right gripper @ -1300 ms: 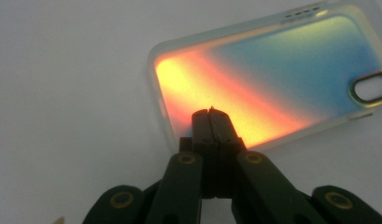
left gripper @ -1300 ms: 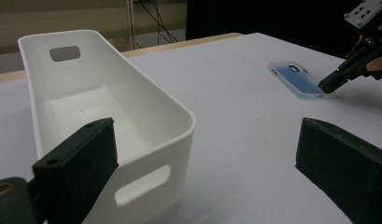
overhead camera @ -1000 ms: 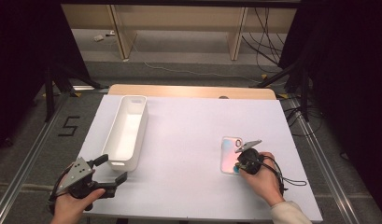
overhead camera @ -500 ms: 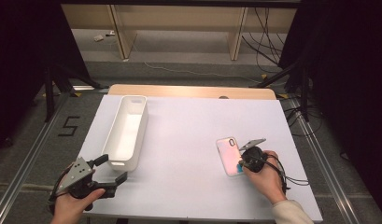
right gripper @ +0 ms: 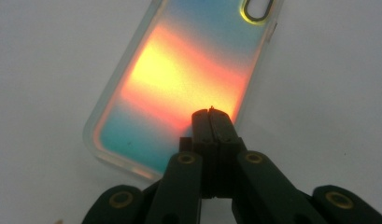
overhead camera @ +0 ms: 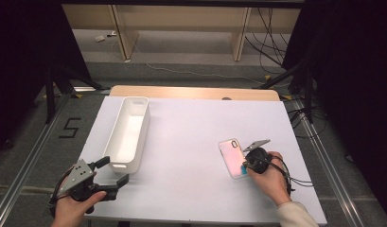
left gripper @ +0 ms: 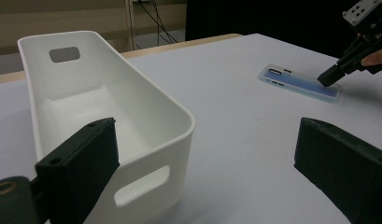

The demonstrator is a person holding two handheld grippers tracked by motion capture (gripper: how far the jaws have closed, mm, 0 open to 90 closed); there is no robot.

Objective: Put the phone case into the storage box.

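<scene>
On the right half of the white table [overhead camera: 191,142], my right gripper [overhead camera: 248,166] hides the near corner of the phone case [overhead camera: 232,157] in the high view, so I can't see contact there. From the right gripper view its jaws are clenched together with nothing between them, tips [right gripper: 212,122] over the case's near long edge; whether they press down on the case or hover just above, I can't tell. Left gripper view has that gripper [left gripper: 329,79] at the case's near end, upper body cut off by the frame. Case lies flat, right of centre, camera cutout pointing away from me, well apart from the white bin [overhead camera: 128,132]. Left gripper [overhead camera: 113,174] sits at the near left corner, jaws spread wide, nothing held, one jaw just beside the bin's short end. Case is translucent, iridescent, rounded corners, glows orange to teal up close. Bin is smooth hard plastic, long, rounded, slot handles at both ends, empty inside as far as I see.
</scene>
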